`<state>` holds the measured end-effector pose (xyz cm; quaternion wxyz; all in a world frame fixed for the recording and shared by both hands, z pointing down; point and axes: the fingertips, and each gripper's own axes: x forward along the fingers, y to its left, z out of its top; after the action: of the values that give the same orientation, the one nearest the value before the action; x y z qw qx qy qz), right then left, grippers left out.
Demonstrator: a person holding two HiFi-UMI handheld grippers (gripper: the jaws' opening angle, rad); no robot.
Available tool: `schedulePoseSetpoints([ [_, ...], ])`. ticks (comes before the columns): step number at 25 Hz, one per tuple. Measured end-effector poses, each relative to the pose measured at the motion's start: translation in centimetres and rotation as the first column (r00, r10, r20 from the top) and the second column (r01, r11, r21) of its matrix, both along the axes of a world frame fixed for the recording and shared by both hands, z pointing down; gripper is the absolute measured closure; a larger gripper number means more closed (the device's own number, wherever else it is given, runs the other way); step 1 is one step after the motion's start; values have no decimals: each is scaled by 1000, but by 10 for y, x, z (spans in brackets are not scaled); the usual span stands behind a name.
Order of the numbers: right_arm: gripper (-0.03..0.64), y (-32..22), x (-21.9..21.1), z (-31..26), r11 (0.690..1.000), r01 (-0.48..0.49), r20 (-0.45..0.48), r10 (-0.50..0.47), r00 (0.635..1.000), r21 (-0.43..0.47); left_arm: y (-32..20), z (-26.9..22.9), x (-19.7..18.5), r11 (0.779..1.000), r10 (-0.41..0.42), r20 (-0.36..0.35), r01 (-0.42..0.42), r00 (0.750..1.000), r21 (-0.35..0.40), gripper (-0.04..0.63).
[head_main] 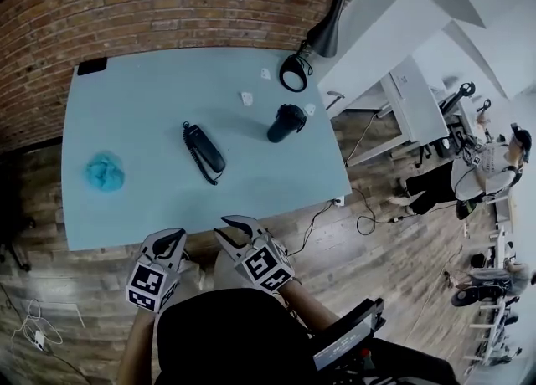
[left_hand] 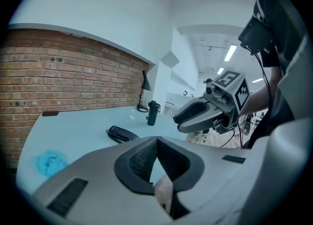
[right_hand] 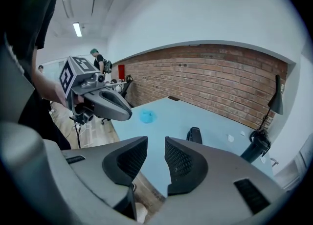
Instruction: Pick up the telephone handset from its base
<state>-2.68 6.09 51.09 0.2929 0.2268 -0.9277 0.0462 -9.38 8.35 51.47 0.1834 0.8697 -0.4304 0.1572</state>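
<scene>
A black telephone [head_main: 203, 151] lies on the pale blue table [head_main: 134, 107], near its middle. Its handset rests along the base, and a curly cord trails at its left side. The phone also shows far ahead in the left gripper view [left_hand: 122, 134] and the right gripper view [right_hand: 194, 134]. Both grippers hover in front of the table's near edge, well short of the phone. My left gripper [head_main: 177, 235] [left_hand: 156, 140] has its tips touching and holds nothing. My right gripper [head_main: 233, 224] [right_hand: 156, 143] stands open with a narrow gap, nothing in it.
A crumpled blue cloth [head_main: 105, 171] lies at the table's left. A black bottle [head_main: 286, 122] stands right of the phone, with a black desk lamp [head_main: 322, 36] behind it. Paper scraps [head_main: 246, 98] lie near the back. A person [head_main: 490, 170] stands at far right by desks.
</scene>
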Motion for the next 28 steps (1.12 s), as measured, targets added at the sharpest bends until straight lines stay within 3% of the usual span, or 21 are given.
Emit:
schedulePoseSetpoints([
  [12, 446, -94, 4, 45, 999, 10, -54, -12, 998, -34, -21, 2, -24, 989, -135, 24, 136, 991, -50, 578],
  [17, 409, -140, -5, 73, 997, 32, -87, -38, 995, -67, -28, 5, -35, 966, -249, 13, 249, 968, -68, 578],
  [28, 324, -208, -11, 140, 985, 35, -167, -64, 984, -167, -41, 9, -39, 924, -365, 49, 368, 930, -105, 578],
])
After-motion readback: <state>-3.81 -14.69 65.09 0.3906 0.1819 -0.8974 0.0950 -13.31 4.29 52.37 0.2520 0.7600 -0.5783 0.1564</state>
